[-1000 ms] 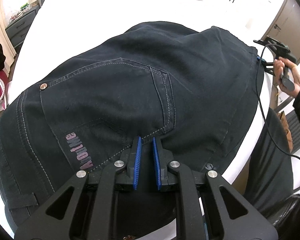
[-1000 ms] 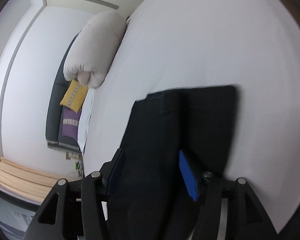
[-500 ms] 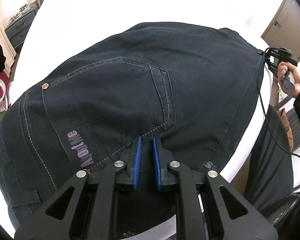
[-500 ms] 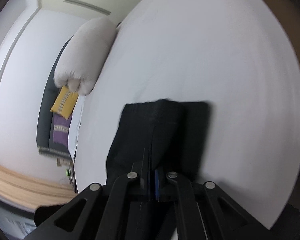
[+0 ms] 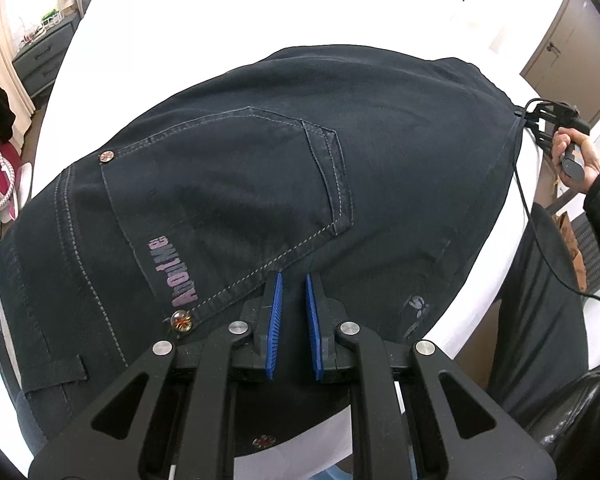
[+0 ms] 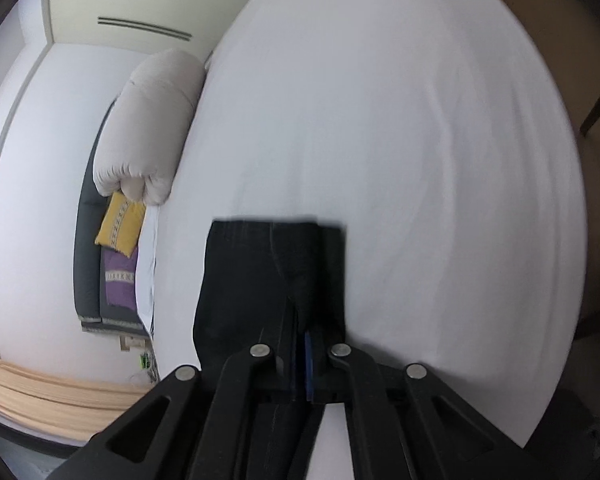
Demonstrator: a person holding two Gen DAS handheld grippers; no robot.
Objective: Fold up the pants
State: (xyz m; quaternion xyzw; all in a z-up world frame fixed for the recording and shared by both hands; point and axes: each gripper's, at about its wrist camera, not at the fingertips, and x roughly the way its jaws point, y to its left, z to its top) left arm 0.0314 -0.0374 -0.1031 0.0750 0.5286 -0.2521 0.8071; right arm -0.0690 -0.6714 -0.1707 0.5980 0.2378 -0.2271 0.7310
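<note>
On the bed (image 5: 228, 28), pants (image 5: 340, 152) are lying lengthwise left to right; left gripper (image 5: 292, 312) fingers are pinching the waist end, right gripper (image 6: 300, 344) fingers are clamping the hem end.

the pants (image 5: 260, 168) are dark navy with pale stitching and a faded purple logo by the pocket. the bed (image 5: 188, 20) beneath is white. beside the bed, a yellow patterned cushion (image 6: 120, 224) touches a purple one (image 6: 118, 280).
</note>
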